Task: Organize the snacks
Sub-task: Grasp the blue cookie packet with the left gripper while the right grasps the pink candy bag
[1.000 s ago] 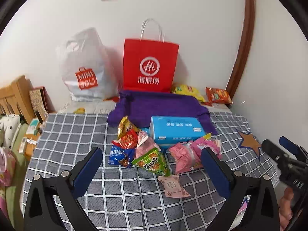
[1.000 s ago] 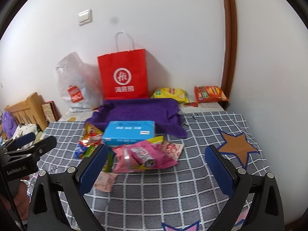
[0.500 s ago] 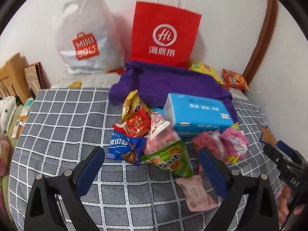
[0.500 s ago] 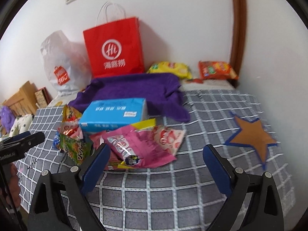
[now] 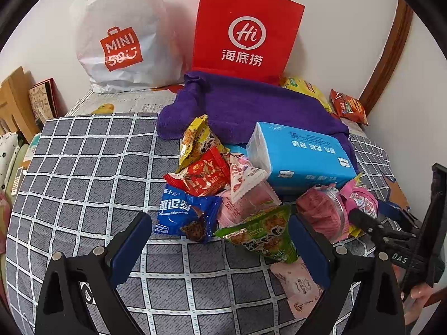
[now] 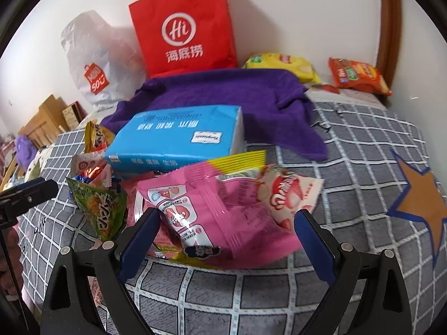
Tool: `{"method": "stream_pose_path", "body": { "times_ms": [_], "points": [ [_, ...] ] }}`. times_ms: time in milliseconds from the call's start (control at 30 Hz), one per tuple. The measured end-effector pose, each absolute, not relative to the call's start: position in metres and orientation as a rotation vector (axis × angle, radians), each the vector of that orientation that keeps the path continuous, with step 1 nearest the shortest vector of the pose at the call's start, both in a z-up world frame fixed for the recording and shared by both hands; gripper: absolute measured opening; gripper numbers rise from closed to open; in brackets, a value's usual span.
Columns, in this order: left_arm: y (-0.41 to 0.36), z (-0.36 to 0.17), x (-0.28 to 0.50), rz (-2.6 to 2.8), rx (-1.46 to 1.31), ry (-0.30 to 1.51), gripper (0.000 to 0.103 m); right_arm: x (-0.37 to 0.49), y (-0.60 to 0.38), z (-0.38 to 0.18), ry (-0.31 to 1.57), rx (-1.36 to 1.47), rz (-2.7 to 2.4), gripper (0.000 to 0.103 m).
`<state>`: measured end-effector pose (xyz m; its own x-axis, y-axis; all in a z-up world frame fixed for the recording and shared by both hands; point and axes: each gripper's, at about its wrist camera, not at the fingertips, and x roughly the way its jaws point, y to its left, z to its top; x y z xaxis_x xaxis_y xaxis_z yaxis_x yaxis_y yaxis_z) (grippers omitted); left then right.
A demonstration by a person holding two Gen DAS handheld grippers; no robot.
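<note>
A pile of snack packets lies on the grey checked cloth (image 5: 83, 173). My left gripper (image 5: 220, 230) is open and empty, its jaws either side of a blue cookie packet (image 5: 187, 213) and a green packet (image 5: 262, 234). Behind them are a red packet (image 5: 204, 176) and a yellow packet (image 5: 195, 136). My right gripper (image 6: 225, 224) is open and empty, its jaws straddling a large pink packet (image 6: 212, 217). A strawberry packet (image 6: 287, 192) lies at its right. A blue tissue pack (image 6: 178, 139) sits behind the pile.
A purple towel (image 5: 251, 103) lies behind the pile. A red paper bag (image 5: 245, 30) and a white plastic bag (image 5: 120, 36) stand against the wall. Yellow chips (image 6: 282, 64) and an orange packet (image 6: 357, 75) lie at the back right. A small pink packet (image 5: 301, 287) lies near the front.
Both grippers have moved forward and down toward the pile. The snacks now lie between their open jaws. Nothing has been taken hold of.
</note>
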<state>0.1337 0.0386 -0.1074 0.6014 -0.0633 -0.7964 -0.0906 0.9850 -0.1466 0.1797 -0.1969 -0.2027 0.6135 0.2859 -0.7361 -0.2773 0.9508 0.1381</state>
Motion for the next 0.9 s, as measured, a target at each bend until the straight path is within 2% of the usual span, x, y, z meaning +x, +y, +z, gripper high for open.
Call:
{"method": "stream_pose_path", "body": {
  "times_ms": [67,133,300,633,900],
  "points": [
    [0.041,-0.108,0.135,0.036,-0.169,0.928,0.098,0.183,-0.194,-0.206,0.856,0.002,0.330,0.093],
    [0.043,-0.107,0.137,0.050,-0.157,0.927,0.098,0.186,-0.194,-0.208,0.863,0.020,0.341,0.078],
    [0.050,-0.111,0.141,0.054,-0.163,0.934,0.098,0.182,-0.196,-0.205,0.844,0.014,0.349,0.068],
    [0.078,-0.136,0.145,0.092,-0.156,0.974,0.098,0.159,-0.219,-0.196,0.813,-0.006,0.287,0.068],
    [0.071,-0.163,0.162,0.028,-0.135,1.011,0.098,0.148,-0.236,-0.202,0.830,0.018,0.248,0.068]
  ]
}}
